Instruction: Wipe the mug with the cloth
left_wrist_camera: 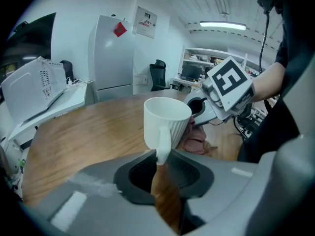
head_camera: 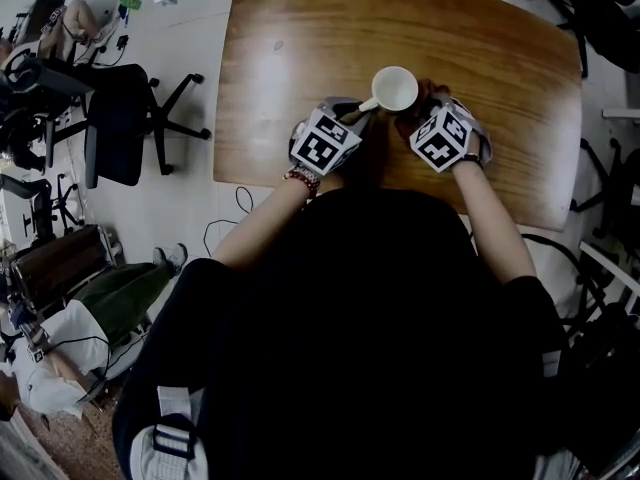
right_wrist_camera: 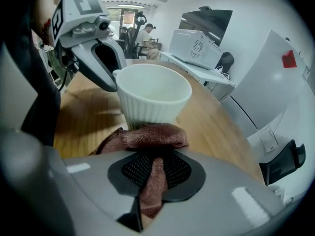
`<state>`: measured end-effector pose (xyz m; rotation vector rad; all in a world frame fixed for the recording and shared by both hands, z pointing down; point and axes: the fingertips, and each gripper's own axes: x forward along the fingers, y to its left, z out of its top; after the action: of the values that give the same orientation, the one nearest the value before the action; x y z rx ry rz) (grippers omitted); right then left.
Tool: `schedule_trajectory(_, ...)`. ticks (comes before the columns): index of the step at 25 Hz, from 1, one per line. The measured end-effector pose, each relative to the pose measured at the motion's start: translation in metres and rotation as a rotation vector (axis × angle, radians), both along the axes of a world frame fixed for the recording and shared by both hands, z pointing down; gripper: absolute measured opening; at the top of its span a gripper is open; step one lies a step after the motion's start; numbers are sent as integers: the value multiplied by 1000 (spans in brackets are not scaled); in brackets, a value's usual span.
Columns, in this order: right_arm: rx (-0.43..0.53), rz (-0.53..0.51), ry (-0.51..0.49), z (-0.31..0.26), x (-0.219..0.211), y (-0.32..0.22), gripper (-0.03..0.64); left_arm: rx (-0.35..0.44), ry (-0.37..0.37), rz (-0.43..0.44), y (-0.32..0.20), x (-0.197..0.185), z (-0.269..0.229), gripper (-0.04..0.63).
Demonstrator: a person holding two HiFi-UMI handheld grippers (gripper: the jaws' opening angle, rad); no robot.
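A white ribbed mug (head_camera: 395,90) stands upright on the wooden table (head_camera: 300,48). In the left gripper view its handle (left_wrist_camera: 163,144) reaches down to the tips of my left gripper (left_wrist_camera: 165,168). The jaws stand apart, with bare table showing in the gap below the handle. My right gripper (right_wrist_camera: 153,166) is shut on a reddish-brown cloth (right_wrist_camera: 152,136). The bunched cloth lies against the lower wall of the mug (right_wrist_camera: 152,95), on the side away from the handle. From the head view, the two grippers flank the mug, the left gripper (head_camera: 358,113) at the handle and the right gripper (head_camera: 415,108) opposite.
A black office chair (head_camera: 125,123) stands on the floor left of the table. A white printer (left_wrist_camera: 34,90) sits on a side desk, and a white microwave (right_wrist_camera: 194,48) stands on a counter beyond the table. A person (right_wrist_camera: 145,36) sits far back in the room.
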<state>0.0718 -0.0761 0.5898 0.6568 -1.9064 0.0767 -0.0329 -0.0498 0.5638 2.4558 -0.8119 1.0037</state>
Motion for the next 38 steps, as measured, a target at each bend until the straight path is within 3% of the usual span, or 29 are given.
schedule_trajectory(11,29,22,-127,-56,3,17,55,17,-14,97,9,24,-1,77)
schedule_trajectory(21,-50,24,-57,-2,7,18,55,11,-8,173,17,51,2,67)
schedule_trajectory(27,-47,6,-29,-8,6,17,55,12,-2,189,17,51,-3,67)
schedule_trajectory(33,-3,21,-110,-41,2,31,54,-3,-1,212,20,56,2,66)
schedule_trajectory(38,42,37,-161,-65,-2,31,55,5,15,284,21,67,-7,60)
